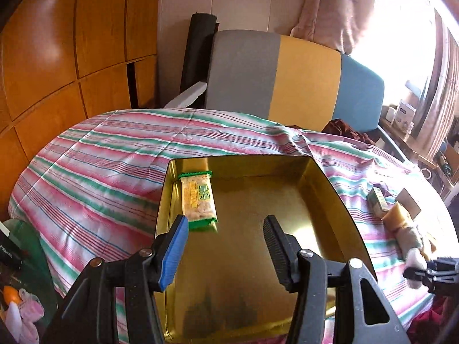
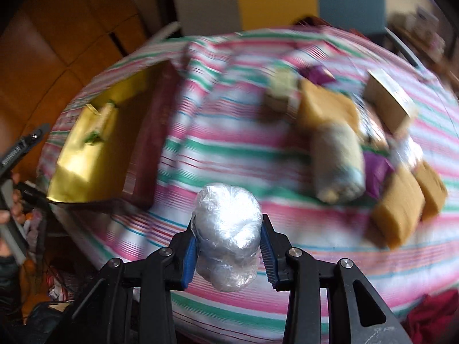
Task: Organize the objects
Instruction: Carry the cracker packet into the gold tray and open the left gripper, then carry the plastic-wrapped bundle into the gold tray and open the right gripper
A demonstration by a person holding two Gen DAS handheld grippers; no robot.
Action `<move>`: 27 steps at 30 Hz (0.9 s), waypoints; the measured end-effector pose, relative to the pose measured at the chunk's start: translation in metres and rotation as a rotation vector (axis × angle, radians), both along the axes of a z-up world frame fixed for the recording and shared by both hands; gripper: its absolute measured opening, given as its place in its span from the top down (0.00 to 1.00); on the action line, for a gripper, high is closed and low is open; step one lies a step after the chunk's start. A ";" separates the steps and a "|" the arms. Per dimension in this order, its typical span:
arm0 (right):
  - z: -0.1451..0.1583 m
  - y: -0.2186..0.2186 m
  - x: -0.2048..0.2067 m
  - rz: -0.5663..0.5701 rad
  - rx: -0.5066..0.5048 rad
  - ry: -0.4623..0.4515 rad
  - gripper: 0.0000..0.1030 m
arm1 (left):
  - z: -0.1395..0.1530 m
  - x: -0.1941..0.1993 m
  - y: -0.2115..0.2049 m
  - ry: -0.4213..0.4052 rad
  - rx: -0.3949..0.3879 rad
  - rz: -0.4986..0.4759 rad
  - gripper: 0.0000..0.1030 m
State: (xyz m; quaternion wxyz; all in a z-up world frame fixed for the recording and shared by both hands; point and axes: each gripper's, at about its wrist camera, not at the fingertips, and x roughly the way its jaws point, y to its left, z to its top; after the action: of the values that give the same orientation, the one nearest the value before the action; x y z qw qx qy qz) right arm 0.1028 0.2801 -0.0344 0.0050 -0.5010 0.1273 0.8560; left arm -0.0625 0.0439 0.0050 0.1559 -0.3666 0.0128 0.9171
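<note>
A gold tin box (image 1: 330, 200) sits open on the striped cloth; it also shows in the right wrist view (image 2: 77, 160). A green and yellow snack bar (image 1: 198, 200) lies at its left side. My left gripper (image 1: 226, 223) hangs open and empty above the box. My right gripper (image 2: 228, 220) is shut on a white plastic-wrapped bundle (image 2: 228, 229), held above the cloth right of the box. That bundle and the right gripper also show at the right edge of the left wrist view (image 1: 416, 261). This view is blurred.
Loose items lie on the cloth to the right: a pale roll (image 2: 338, 160), tan packets (image 2: 398, 209), purple wrappers (image 2: 375, 169), a small green box (image 1: 378, 197). A grey, yellow and blue headboard (image 1: 304, 83) stands behind. A wooden wardrobe (image 1: 57, 57) is at left.
</note>
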 end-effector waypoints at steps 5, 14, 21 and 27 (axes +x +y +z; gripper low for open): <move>0.018 -0.054 -0.044 0.127 -0.020 0.056 0.61 | -0.002 0.007 -0.009 0.003 -0.006 0.011 0.47; 0.002 -0.133 -0.117 0.273 -0.091 0.009 0.61 | -0.017 0.014 -0.052 -0.037 0.016 0.086 0.47; -0.021 -0.189 -0.164 0.324 -0.115 -0.048 0.61 | -0.032 0.015 -0.094 -0.097 0.043 0.178 0.47; -0.035 -0.229 -0.196 0.350 -0.129 -0.064 0.55 | -0.037 0.013 -0.109 -0.107 0.037 0.213 0.47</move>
State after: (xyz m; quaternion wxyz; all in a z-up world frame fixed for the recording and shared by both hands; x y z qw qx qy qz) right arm -0.0931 0.0514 -0.0693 -0.1723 -0.5419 0.0927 0.8173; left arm -0.0492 -0.0651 -0.0322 0.0649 -0.4113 -0.0516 0.9077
